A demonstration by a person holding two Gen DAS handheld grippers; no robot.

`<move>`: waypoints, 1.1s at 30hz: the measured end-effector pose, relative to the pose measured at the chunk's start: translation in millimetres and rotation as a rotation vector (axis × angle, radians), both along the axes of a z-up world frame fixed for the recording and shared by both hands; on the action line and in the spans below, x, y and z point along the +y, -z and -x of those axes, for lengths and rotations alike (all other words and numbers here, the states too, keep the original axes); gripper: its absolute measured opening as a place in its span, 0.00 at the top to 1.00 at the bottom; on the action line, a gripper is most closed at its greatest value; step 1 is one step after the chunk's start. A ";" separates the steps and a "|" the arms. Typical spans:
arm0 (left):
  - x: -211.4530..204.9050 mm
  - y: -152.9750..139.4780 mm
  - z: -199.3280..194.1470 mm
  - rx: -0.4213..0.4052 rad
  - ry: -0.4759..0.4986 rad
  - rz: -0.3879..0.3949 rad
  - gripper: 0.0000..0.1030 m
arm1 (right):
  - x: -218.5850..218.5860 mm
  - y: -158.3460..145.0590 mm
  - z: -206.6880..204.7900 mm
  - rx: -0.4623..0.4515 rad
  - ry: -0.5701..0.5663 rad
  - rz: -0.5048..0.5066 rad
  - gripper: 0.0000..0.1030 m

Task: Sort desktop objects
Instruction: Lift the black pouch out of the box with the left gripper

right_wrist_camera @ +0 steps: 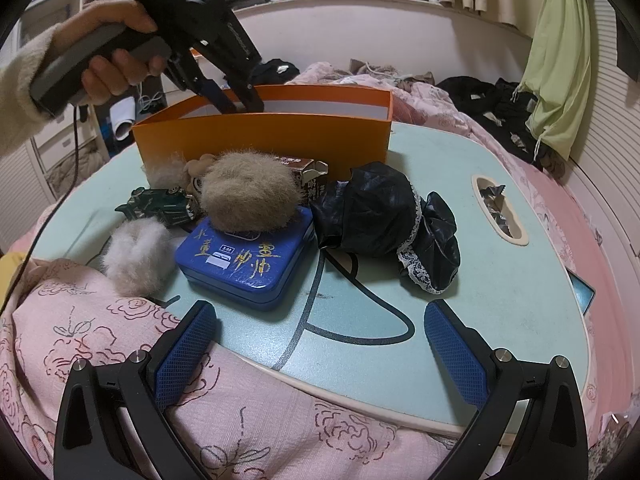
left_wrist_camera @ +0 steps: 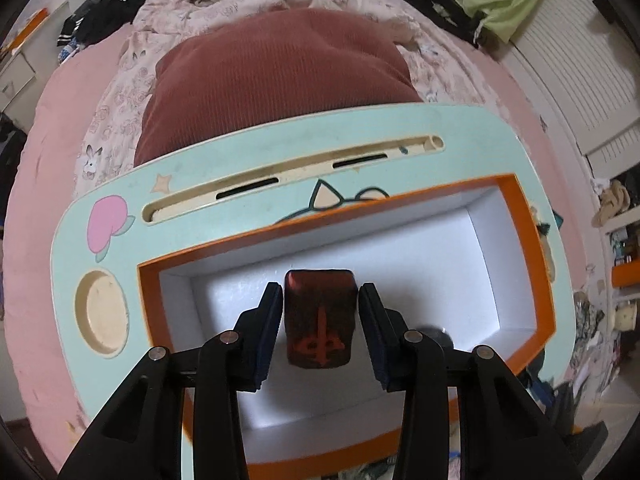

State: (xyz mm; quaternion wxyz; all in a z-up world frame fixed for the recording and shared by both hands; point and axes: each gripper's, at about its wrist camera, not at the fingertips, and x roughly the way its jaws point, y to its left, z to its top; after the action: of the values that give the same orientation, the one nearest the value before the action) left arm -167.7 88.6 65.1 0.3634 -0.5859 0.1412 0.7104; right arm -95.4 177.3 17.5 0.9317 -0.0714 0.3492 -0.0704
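Observation:
In the left wrist view my left gripper (left_wrist_camera: 320, 312) is over the orange box (left_wrist_camera: 528, 216) with white insides. A dark red block (left_wrist_camera: 320, 316) with a red mark sits between its fingers; small gaps show on both sides. In the right wrist view the left gripper (right_wrist_camera: 240, 100) dips into the orange box (right_wrist_camera: 260, 140). My right gripper (right_wrist_camera: 320, 352) is open and empty at the near edge of the mint lap desk (right_wrist_camera: 500, 320). On the desk lie a blue tin (right_wrist_camera: 244, 264), a tan fur ball (right_wrist_camera: 248, 196), a white fur ball (right_wrist_camera: 136, 256), a green toy car (right_wrist_camera: 160, 204) and a black lace-trimmed cloth (right_wrist_camera: 384, 220).
A small brown carton (right_wrist_camera: 308, 180) and a plush toy (right_wrist_camera: 196, 172) stand by the box. The desk has a cup recess (left_wrist_camera: 102, 312), a long slot (left_wrist_camera: 280, 176) and a side slot with wrappers (right_wrist_camera: 500, 212). Pink bedding (right_wrist_camera: 100, 360) and a red cushion (left_wrist_camera: 276, 80) surround it.

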 end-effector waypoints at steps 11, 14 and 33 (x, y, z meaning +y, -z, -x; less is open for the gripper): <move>2.7 15.0 -1.0 0.041 -0.032 0.053 0.40 | -0.5 0.3 -0.9 0.000 0.010 -0.001 0.00; 15.8 38.0 -10.5 0.074 0.010 0.150 0.41 | -0.3 0.4 -1.0 0.001 0.014 -0.001 0.00; -76.8 -24.4 -111.6 0.195 0.084 -0.302 0.61 | 0.0 0.7 -0.7 0.000 0.027 -0.003 0.00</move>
State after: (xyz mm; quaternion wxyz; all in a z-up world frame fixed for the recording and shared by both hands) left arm -56.2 11.8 89.5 0.4611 -0.4466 0.0921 0.7612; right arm -94.7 177.3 16.8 0.9308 -0.0650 0.3501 -0.0825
